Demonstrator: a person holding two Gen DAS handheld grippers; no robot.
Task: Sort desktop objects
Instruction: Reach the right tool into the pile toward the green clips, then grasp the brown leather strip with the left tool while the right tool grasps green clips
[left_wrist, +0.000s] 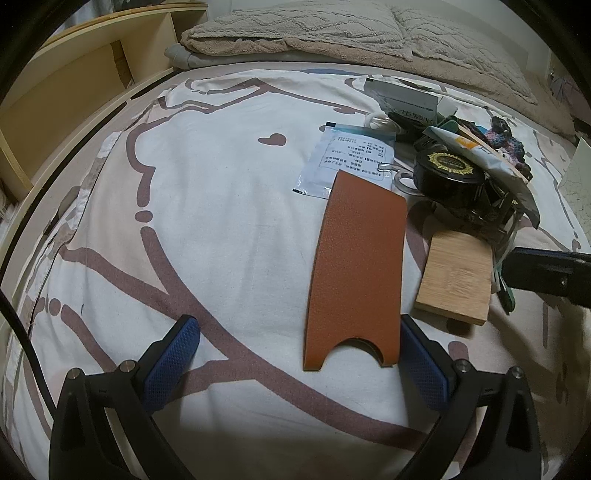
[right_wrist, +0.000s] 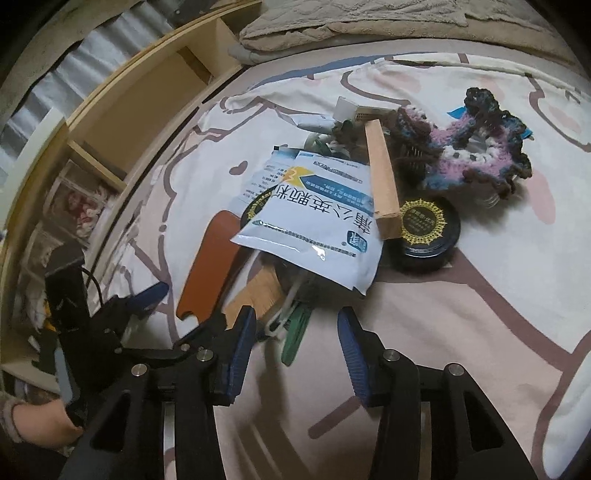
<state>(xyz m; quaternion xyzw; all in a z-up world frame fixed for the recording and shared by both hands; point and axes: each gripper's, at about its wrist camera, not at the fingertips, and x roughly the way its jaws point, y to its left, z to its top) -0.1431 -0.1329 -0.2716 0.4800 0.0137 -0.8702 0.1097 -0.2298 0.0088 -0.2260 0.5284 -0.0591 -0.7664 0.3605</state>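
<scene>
Here the right gripper (right_wrist: 295, 354) hangs over the bed with its blue pads (right_wrist: 242, 350) parted and nothing between them; a green flat piece (right_wrist: 295, 332) and a pale cord end lie just ahead of the gap, touching neither pad. Just beyond rises the heap still to be sorted: a white sachet (right_wrist: 310, 225) draped over a dark container, a long wooden stick (right_wrist: 382, 177) leaning across it, a black tin (right_wrist: 424, 236) with a gold seal to the right, and a crocheted piece (right_wrist: 476, 147) farther off. The left gripper (left_wrist: 299, 365) is released too, its pads (left_wrist: 173, 362) spread wide and empty over the patterned bedsheet (left_wrist: 184, 166).

The tan leather sleeve (left_wrist: 356, 266) lies flat, apart from the heap, its notched end almost between the left pads. Its long axis runs straight away from that gripper (so the jaws would close across its width, not its length). A bamboo block (left_wrist: 456, 277) sits just beside it on the right, with a small printed packet (left_wrist: 347, 158) at its far end.

My judgement: the sleeve belongs to the left hand, which is much nearer; the right is placed for the green piece at the foot of the heap.
</scene>
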